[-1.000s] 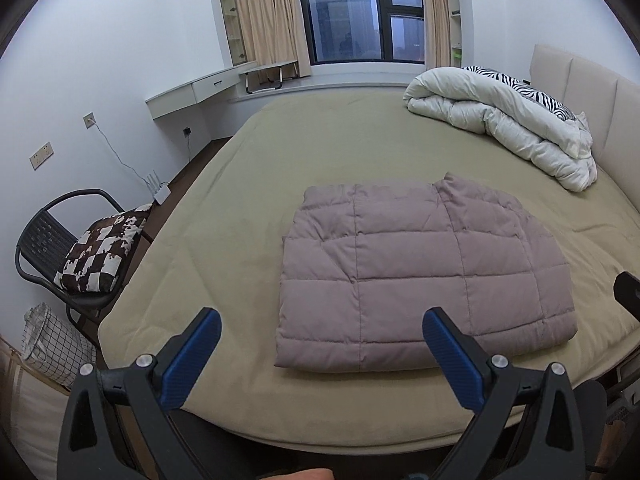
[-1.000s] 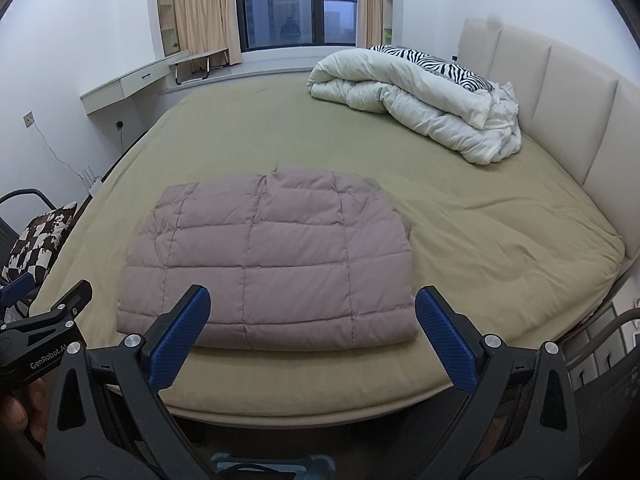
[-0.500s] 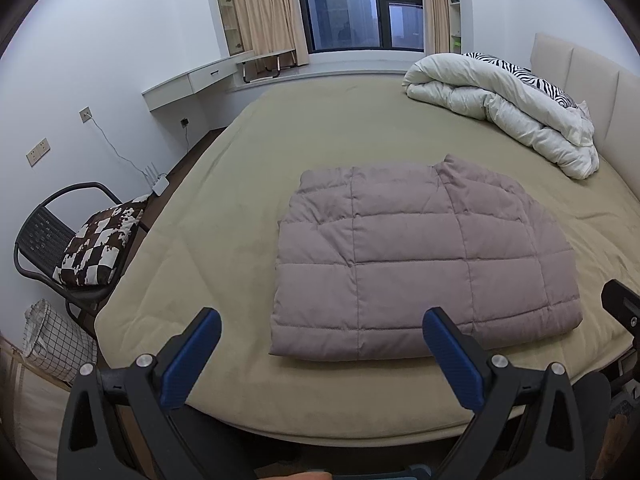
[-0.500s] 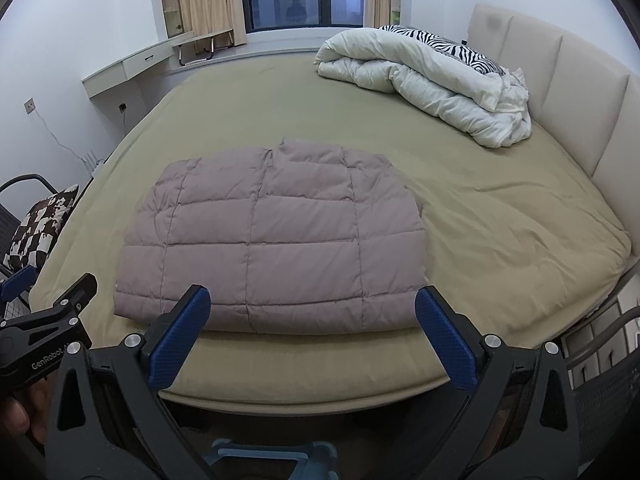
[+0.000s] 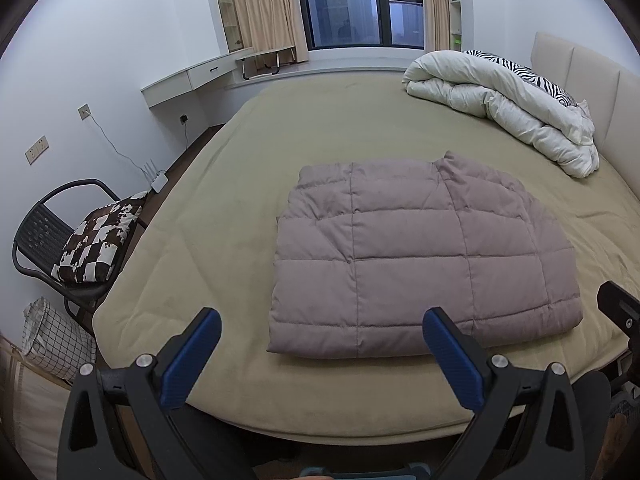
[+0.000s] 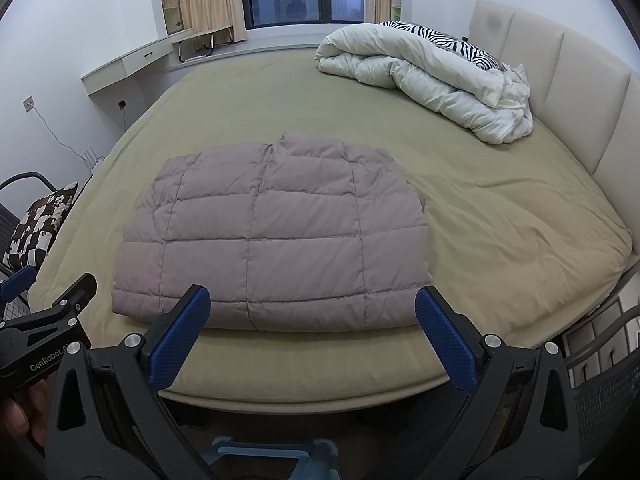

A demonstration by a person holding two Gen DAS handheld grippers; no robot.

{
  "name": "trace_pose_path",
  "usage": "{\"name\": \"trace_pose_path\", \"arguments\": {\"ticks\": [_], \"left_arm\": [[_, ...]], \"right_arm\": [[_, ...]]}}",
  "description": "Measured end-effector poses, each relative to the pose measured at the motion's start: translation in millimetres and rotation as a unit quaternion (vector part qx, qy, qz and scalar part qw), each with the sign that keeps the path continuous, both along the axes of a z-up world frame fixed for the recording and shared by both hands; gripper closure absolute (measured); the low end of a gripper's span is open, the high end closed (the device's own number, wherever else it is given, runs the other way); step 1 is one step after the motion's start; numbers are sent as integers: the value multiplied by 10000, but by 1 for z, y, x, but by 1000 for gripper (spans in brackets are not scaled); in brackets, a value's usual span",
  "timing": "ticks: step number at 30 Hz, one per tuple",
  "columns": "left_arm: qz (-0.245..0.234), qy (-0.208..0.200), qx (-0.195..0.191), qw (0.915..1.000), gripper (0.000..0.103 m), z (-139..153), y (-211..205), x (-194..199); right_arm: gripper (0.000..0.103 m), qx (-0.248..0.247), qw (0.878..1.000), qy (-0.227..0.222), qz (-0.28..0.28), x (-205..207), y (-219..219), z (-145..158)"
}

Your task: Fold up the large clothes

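Since a second ago you have brought both grippers forward toward the bed, so the mauve quilted down jacket [image 5: 424,256] now sits larger and lower in each wrist view, its near hem closer to your blue pads. The jacket itself has not shifted: it lies folded into a flat, roughly rectangular bundle on the olive-tan bedspread [image 5: 224,216], near the foot edge of the bed, with its collar end pointing toward the window.

Your left gripper [image 5: 322,354] hangs above the foot edge with its jaws spread wide and nothing between them; the near left corner of the jacket shows in the gap. Your right gripper [image 6: 312,330] is held the same way, jaws wide apart and empty, framing the jacket's near hem without touching it. In the right wrist view the black body of the left gripper appears at the left edge, with your hand [image 6: 24,412] around it.

At the far right of the bed, against the beige padded headboard [image 6: 560,92], a white duvet [image 6: 432,80] lies rolled up with a zebra-striped pillow [image 6: 444,42] on top, well apart from the jacket. To the left of the bed stands a black metal chair [image 5: 44,232] carrying a brown-and-white patchwork cushion [image 5: 100,240], and beside it a white wire-grid basket [image 5: 56,340]. A white wall-mounted desk [image 5: 188,80] runs under the dark window with beige curtains [image 5: 264,4].
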State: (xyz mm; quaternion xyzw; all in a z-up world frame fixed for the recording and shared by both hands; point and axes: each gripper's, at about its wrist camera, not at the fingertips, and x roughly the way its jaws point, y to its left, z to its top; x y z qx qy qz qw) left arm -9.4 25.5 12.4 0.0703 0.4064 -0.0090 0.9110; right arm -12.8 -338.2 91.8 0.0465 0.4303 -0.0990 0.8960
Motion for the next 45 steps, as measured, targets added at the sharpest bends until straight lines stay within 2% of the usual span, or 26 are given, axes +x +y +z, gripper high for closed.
{"name": "trace_pose_path", "arguments": {"ticks": [45], "left_arm": [[6,45,-8,10000,0,-4,-2,-3]], "right_arm": [[0,-23,10000,14,-8,3,-1,-8]]}}
